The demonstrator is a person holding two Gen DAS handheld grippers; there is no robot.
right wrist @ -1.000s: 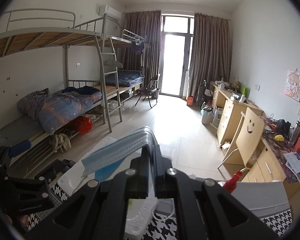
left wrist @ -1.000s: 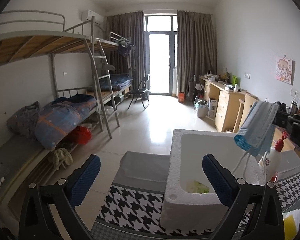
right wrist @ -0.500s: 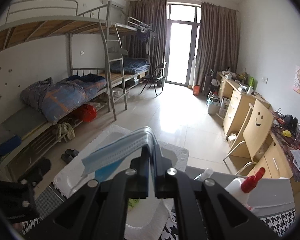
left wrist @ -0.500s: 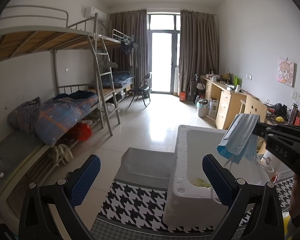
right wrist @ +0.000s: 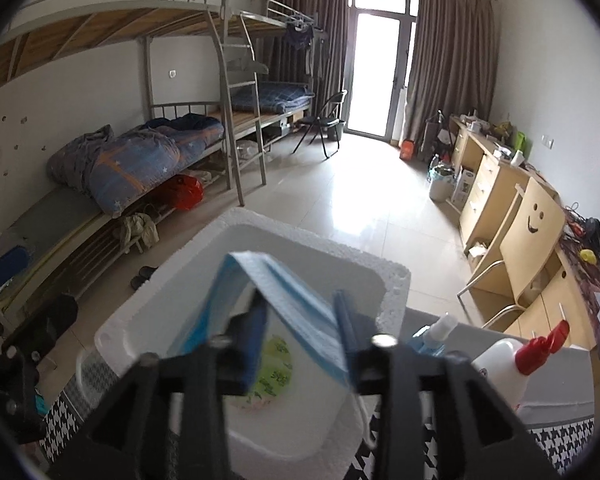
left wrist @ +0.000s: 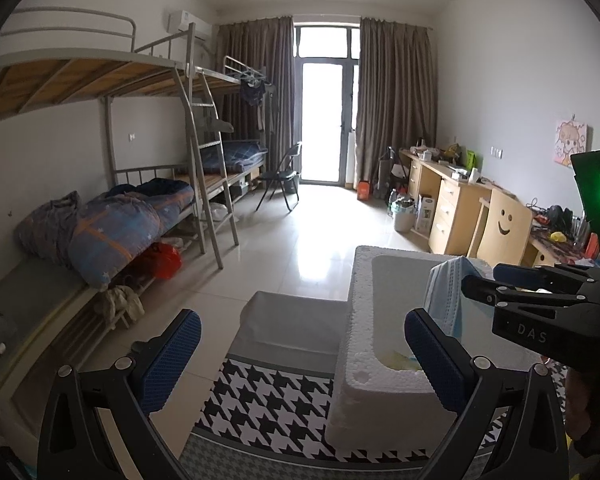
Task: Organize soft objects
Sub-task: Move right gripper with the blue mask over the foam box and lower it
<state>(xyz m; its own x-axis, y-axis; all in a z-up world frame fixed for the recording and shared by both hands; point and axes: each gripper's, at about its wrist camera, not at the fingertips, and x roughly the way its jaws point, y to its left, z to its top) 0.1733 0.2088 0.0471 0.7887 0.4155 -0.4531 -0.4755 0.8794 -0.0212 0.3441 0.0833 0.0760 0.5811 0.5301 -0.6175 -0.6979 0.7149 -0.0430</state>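
Observation:
A white foam box (left wrist: pixel 360 340) stands on a houndstooth cloth; it also shows in the right wrist view (right wrist: pixel 148 312). A green-and-white soft item (right wrist: pixel 276 368) lies on its floor. My right gripper (right wrist: pixel 300 320) hangs over the box with its jaws spread apart. A blue face mask (right wrist: pixel 284 284) drapes across its fingers, loose over the box; in the left wrist view the mask (left wrist: pixel 444 300) hangs inside the box mouth beside the right gripper (left wrist: pixel 484 288). My left gripper (left wrist: pixel 300 360) is open and empty, in front of the box.
A white squeeze bottle with a red cap (right wrist: pixel 512 364) and a blue-topped bottle (right wrist: pixel 432 336) stand right of the box. A grey box (left wrist: pixel 296 324) sits left of it. Bunk beds (left wrist: pixel 120 200) line the left wall, desks (left wrist: pixel 460 208) the right.
My right gripper has moved down over the foam box and opened; the mask, pinched before, now drapes loosely across the spread fingers. The left gripper stays open.

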